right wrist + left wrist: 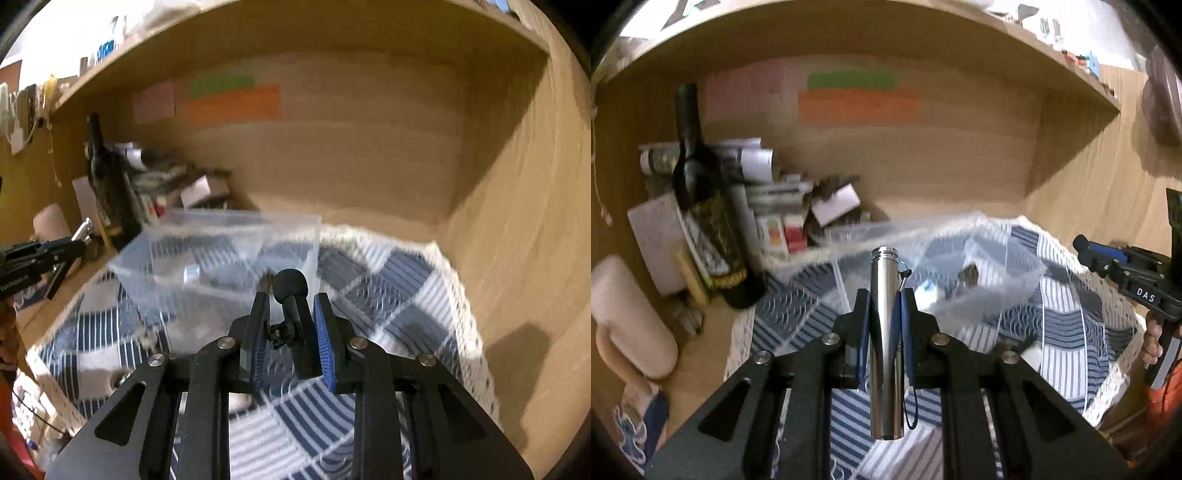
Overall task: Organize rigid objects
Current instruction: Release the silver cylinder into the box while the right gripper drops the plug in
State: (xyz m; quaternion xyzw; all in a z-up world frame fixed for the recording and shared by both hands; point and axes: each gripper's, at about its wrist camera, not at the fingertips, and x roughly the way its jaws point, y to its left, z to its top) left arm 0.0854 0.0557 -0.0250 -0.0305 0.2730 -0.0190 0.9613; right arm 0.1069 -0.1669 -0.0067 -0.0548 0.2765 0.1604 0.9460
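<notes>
My left gripper (885,308) is shut on a silver metal cylinder (884,343) with a thin cord, held above the blue-and-white striped cloth (1052,339). My right gripper (291,314) is shut on a small black microphone with a foam head (290,286). A clear plastic container (997,273) stands on the cloth ahead of both grippers, with small items inside; it also shows in the right wrist view (221,258). The right gripper shows at the right edge of the left wrist view (1123,273), and the left gripper at the left edge of the right wrist view (40,258).
A dark wine bottle (705,206) stands at the back left beside stacked boxes and papers (775,206). A pale pink cylinder (631,317) lies at the far left. Wooden shelf walls (517,221) close in the back and right side. Coloured sticky notes (857,99) hang on the back wall.
</notes>
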